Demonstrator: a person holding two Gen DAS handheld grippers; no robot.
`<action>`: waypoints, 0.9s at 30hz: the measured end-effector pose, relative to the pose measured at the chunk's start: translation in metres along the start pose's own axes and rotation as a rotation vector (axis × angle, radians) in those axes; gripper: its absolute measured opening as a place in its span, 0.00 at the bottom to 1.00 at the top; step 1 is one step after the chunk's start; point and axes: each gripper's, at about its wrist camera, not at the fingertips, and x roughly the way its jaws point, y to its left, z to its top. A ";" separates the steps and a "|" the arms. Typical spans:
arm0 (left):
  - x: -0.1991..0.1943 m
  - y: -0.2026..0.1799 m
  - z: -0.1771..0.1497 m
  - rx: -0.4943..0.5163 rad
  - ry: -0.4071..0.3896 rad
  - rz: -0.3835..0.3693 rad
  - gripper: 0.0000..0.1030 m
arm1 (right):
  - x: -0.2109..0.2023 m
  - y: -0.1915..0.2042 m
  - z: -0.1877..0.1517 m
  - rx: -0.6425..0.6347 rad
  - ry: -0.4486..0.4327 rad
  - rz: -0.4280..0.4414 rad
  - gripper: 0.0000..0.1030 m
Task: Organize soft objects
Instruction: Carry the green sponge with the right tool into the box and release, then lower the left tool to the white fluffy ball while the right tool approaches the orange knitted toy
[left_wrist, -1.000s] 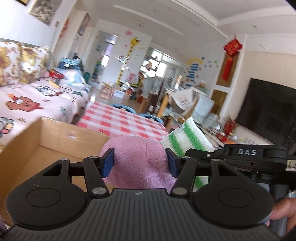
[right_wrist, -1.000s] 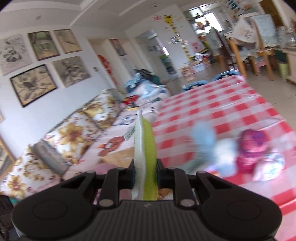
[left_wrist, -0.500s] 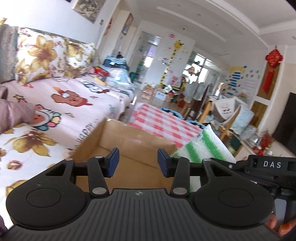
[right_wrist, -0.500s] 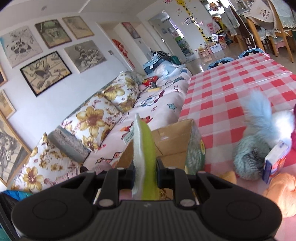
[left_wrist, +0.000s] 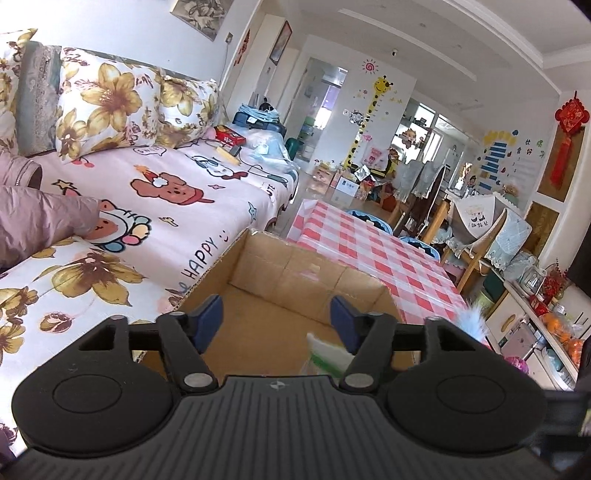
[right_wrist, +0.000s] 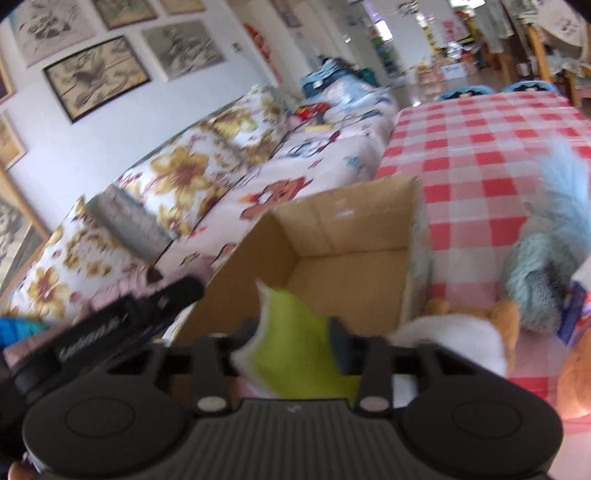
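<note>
1. Over on the left, the left gripper hangs above the near end of the cardboard box. Its jaws have just been opening and stand wide, with nothing between the blue pads.
2. The box floor out past those pads looks bare; whether anything already lies at the near end under the gripper I cannot tell.
3. Centre now: the right gripper is over the box too. Its jaws have just been opening, and the green-and-white cloth sits between them; they look slack on it, no real pinch, though the picture is blurred.
4. That cloth stands on edge, long axis running up and away from the gripper, its white tip pointing toward the far wall of the box. From the left wrist view its pale corner peeks up at the box's near right.
5. My call: this one is at the point of release, close to done.
6. To the right, plenty left. On the red-checked tablecloth wait a fluffy blue toy and an orange-and-white plush, just beside the box, all outside it.
</note>
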 end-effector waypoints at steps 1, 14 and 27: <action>0.001 0.000 0.000 0.001 -0.002 -0.001 0.80 | 0.000 0.003 -0.002 -0.016 0.014 0.005 0.62; 0.008 0.003 0.002 0.014 0.010 -0.025 0.89 | -0.033 -0.015 0.005 -0.021 -0.083 -0.046 0.83; 0.014 -0.010 -0.005 0.113 0.037 -0.101 0.94 | -0.047 -0.059 0.003 -0.062 -0.078 -0.290 0.92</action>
